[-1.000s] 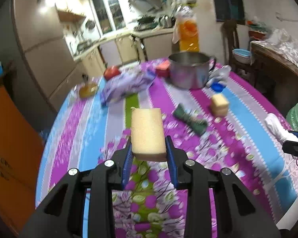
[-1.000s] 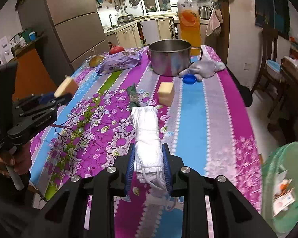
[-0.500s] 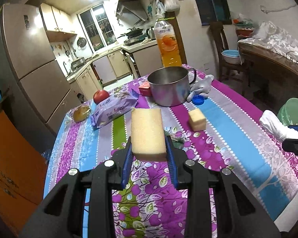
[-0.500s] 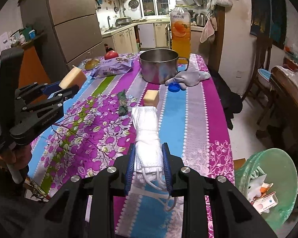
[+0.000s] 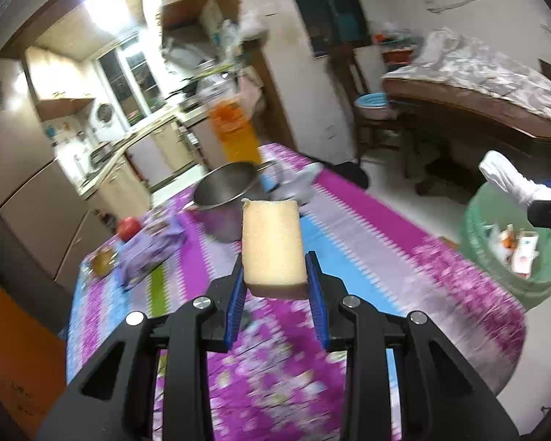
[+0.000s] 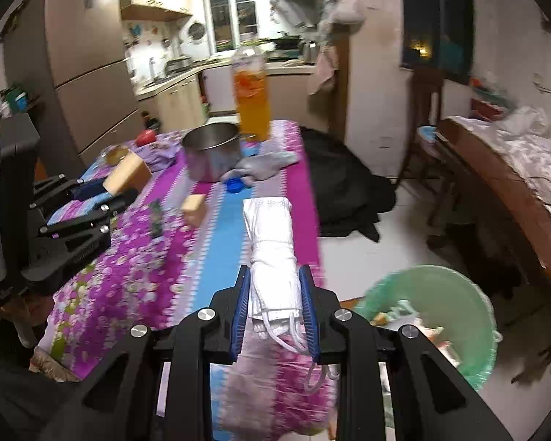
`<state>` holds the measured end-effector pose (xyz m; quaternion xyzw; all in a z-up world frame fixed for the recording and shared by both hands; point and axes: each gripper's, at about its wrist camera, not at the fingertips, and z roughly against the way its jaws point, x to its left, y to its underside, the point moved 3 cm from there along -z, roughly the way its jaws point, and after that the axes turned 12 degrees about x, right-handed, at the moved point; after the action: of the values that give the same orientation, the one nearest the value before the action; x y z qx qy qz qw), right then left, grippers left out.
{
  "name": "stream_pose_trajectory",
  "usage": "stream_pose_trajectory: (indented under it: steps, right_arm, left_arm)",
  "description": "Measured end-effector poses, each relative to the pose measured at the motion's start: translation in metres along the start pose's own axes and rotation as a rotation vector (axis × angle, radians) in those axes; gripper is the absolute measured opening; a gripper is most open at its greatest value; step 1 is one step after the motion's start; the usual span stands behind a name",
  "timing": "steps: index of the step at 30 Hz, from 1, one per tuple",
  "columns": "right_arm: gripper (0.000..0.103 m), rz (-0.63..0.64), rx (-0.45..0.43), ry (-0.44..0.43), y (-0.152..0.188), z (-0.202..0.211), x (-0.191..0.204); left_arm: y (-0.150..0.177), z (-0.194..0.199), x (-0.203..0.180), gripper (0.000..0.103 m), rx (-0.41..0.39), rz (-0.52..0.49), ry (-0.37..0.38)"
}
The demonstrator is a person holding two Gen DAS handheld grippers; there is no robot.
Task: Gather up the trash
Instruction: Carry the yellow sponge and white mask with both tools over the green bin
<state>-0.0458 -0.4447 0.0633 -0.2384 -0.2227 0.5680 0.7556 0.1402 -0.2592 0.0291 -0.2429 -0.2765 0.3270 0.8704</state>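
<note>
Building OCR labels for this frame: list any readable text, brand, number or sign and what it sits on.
None legible in either view.
Juice bottle: label print blurred.
Purple snack packet: print motion-blurred.
Left gripper body: embossed lettering low on its side, too dark and small.
Packaging in the green bin: markings too small.
White mask in the right gripper and sponge: no print visible.

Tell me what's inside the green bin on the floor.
The green bin holds paper scraps and packaging, white, with some orange and red print, seen from both wrist views. What lies deeper is covered by that top layer, and the right gripper's frame hides the bin's near edge.
</note>
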Motion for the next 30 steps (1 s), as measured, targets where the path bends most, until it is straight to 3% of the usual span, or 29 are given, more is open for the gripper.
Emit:
stream_pose_trajectory:
  steps: [9, 19, 24, 30]
  right_arm:
    - [0.027, -0.102, -0.019, 0.076, 0.012, 0.029, -0.064]
    - [0.027, -0.219, 0.048, 0.189, 0.027, 0.033, -0.144]
    - [0.027, -0.269, 0.132, 0.214, 0.038, 0.018, -0.181]
    - [0.028, -0.326, 0.234, 0.194, 0.048, -0.003, -0.207]
  left_arm:
    - [-0.040, -0.001, -0.087, 0.030, -0.031, -0.128, 0.141]
    - [-0.065, -0.019, -0.177, 0.030, 0.005, -0.279, 0.259]
    - [-0.074, -0.029, -0.209, 0.030, 0.038, -0.358, 0.315]
    - [-0.082, -0.048, -0.245, 0.029, 0.162, -0.477, 0.478]
